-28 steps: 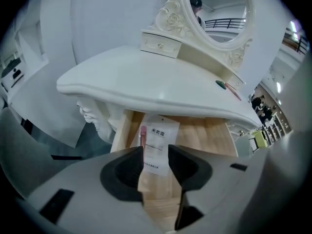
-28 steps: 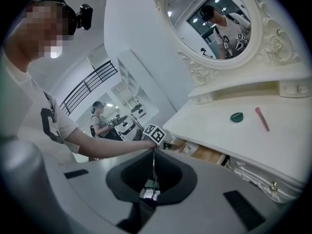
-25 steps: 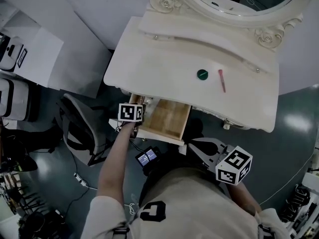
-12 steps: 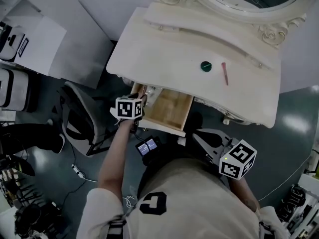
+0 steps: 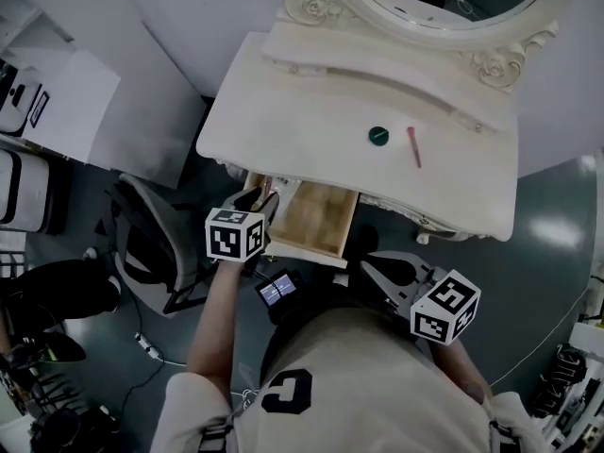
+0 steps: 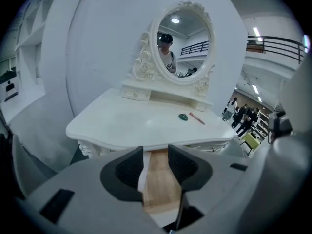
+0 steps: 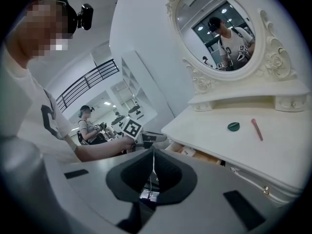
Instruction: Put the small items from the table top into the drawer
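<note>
Small items are not in the drawer (image 5: pixel 316 220) yet: green disc (image 5: pixel 378 136) and pink stick (image 5: pixel 413 146) both lie on the surface (image 5: pixel 283 111), right half, closer to the back edge than the front. They sit just beside each other, not touching, disc on the left

Drawer is pulled out under the front edge, left of centre. Inside is light bare wood with rectangular compartments, outside is cream

Left tongs (image 5: pixel 257 199) are released. Jaws stand apart with nothing in them, and only the drawer's wood floor shows through the gap (image 6: pixel 156 156). They hang over the drawer's left end, off the surface's front edge

Right tongs (image 5: pixel 373 274) are clenched and empty, jaws pressed together (image 7: pixel 152 165). They are off the front edge too, right of the drawer and well apart from both items

Surroundings:
- oval mirror (image 5: pixel 444 8) in a carved cream frame with rosettes stands at the back edge, with a raised ledge (image 5: pixel 377 78) along its base just behind the items
- grey chair (image 5: pixel 156 243) stands on the floor off the front left corner, close beside the left arm
- small lit screen (image 5: pixel 279 292) is below the drawer front, near the person's torso
- the surface is smooth glossy cream with a curved rim; the stretch between the items and the front edge is bare

Disc is flat, round and dark green. Stick is thin and straight, and its material is too small to tell
</note>
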Demonstrator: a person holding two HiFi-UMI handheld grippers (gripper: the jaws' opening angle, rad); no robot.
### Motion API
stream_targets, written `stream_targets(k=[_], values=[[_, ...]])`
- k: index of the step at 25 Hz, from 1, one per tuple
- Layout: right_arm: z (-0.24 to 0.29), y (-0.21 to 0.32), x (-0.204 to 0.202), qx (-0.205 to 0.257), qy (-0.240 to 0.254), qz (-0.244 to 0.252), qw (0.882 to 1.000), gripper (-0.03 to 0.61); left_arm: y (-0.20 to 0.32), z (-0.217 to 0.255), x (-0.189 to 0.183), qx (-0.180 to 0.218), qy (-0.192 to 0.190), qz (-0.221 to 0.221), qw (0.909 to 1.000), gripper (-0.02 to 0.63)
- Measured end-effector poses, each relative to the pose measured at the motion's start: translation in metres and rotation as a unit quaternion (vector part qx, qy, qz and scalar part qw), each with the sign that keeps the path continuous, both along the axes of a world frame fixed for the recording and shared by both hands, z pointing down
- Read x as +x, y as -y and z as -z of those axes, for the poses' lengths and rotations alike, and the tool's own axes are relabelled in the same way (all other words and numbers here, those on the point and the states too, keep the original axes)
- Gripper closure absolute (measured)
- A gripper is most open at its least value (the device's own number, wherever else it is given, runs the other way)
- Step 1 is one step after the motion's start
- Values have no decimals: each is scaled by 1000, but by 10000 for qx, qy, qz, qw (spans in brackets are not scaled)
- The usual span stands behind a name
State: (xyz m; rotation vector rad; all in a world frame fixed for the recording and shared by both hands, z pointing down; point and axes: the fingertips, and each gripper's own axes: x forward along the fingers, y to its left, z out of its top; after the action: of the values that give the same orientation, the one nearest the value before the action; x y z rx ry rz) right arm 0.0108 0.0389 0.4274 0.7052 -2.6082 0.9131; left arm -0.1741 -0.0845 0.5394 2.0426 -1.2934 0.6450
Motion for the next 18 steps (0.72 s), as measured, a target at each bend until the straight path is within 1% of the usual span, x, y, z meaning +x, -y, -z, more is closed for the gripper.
stream_targets(k=[3, 6, 8, 13, 18], values=[[4, -2, 0, 107, -95, -31, 9999, 549, 0, 17, 15, 201, -62, -215, 9995, 408], [8, -4, 0, 174, -175, -95, 9996, 549, -1, 25, 27, 312, 87, -575, 9978, 408], [9, -5, 2, 196, -205, -138, 9995, 549, 1, 31, 32, 390, 166, -723, 9965, 408], [10, -9, 7, 216, -252, -266, 9991, 549, -2, 41, 45, 441, -90, -824, 9956, 408], [10, -11, 8, 221, -283, -318, 9988, 549, -3, 49, 65, 528, -181, -1083, 9925, 408]])
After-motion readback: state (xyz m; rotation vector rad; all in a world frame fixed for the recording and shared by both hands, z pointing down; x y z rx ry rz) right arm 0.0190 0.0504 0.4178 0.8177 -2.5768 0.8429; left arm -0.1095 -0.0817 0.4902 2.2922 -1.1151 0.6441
